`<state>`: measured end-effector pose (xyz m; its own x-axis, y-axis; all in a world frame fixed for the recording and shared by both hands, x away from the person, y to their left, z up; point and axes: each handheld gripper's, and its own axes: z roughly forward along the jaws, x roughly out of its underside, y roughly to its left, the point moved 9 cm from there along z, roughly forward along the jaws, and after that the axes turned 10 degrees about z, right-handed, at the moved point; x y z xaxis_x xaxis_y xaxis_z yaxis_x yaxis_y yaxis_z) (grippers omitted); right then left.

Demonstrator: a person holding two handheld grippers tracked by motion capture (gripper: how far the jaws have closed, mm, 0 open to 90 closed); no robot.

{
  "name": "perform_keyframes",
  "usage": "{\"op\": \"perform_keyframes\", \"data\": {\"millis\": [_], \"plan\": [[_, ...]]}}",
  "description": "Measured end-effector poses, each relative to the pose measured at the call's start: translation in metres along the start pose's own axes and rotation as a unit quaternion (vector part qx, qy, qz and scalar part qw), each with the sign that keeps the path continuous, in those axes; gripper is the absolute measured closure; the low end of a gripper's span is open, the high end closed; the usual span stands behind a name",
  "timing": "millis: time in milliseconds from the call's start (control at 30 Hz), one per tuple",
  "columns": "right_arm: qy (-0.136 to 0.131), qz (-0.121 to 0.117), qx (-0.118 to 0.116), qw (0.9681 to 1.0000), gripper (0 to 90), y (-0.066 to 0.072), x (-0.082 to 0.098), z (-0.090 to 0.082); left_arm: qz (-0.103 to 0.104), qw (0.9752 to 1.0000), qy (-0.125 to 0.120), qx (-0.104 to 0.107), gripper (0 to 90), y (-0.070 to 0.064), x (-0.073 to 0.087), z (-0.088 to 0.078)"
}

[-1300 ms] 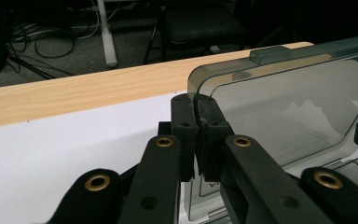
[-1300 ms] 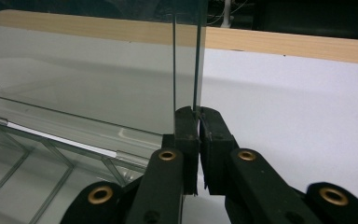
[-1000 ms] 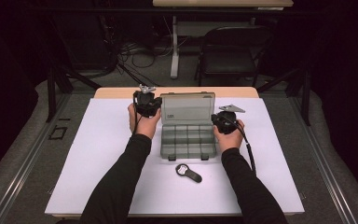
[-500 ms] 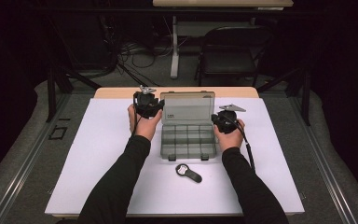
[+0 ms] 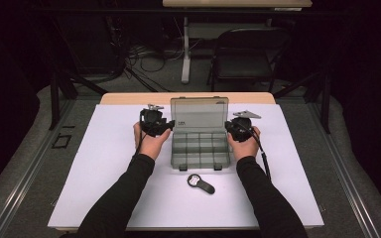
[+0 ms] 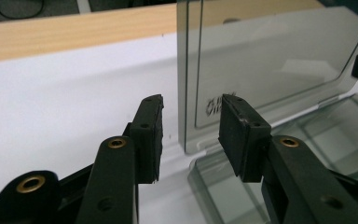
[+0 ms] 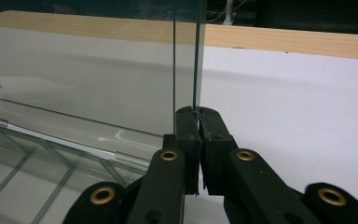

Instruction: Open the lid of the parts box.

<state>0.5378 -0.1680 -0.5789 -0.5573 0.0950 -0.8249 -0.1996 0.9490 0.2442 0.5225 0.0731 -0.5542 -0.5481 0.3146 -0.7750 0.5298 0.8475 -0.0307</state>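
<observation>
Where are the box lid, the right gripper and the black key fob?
box lid (image 5: 200, 115), high view, middle of the upright panel
right gripper (image 7: 198, 113), right gripper view, between its fingertips
black key fob (image 5: 200, 183), high view, its middle

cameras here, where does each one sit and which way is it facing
High view: above the person's side, looking forward and down on the table; both forearms, hands, left tongs and right tongs flank the organizer box.
Left gripper view: rides the left tongs, jaws apart, facing the upright lid.
Right gripper view: rides the right tongs, clamped on the lid's edge.
Both gripper views share the lid.
</observation>
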Motion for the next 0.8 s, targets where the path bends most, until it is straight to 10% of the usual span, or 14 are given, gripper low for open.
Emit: {"op": "perform_keyframes", "data": {"millis": [800], "plan": [[-0.002,-0.001,-0.001,1.0,87.8,0.0,0.0,0.001,0.012,0.9966,0.054,0.06,52.4,-0.03,0.057,-0.013]]}}
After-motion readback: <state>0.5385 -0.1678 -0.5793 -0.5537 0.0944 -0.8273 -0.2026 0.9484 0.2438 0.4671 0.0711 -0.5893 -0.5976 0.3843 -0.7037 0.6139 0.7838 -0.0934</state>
